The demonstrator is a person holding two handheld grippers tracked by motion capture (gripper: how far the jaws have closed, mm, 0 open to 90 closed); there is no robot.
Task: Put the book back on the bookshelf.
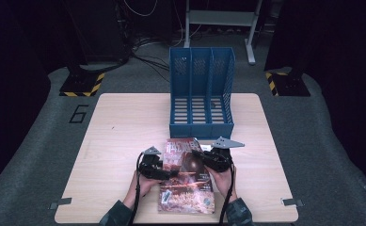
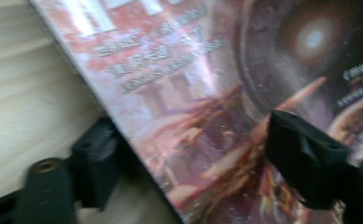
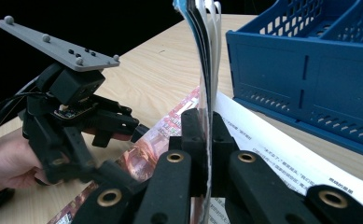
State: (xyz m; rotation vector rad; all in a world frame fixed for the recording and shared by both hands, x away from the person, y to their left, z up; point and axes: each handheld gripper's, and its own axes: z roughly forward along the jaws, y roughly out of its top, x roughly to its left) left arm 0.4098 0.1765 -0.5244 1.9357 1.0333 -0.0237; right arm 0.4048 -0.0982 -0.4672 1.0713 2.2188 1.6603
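The right gripper (image 3: pixel 206 140) has its two black jaws pressed together on a thin bundle of glossy pages (image 3: pixel 207 60) of the magazine, and these pages stand up on edge between the jaws, above the white printed page (image 3: pixel 282 154) that lies flat below. The left gripper (image 2: pixel 188 154) has its jaws apart, one on each side of the left border of the thin glossy magazine with a red and brown picture cover (image 1: pixel 186 175); I cannot tell if they really press it, because this view is blurred. The cover carries white East Asian characters and small lines of text, but they are too soft to read. On the grey floor left of the table, a dark number "6" (image 1: pixel 78 113) is painted. The magazine lies on the light wooden table (image 1: pixel 119 136) near its front edge, just before the blue plastic three-compartment file rack (image 1: pixel 201 92), its long axis going from the person toward the rack.
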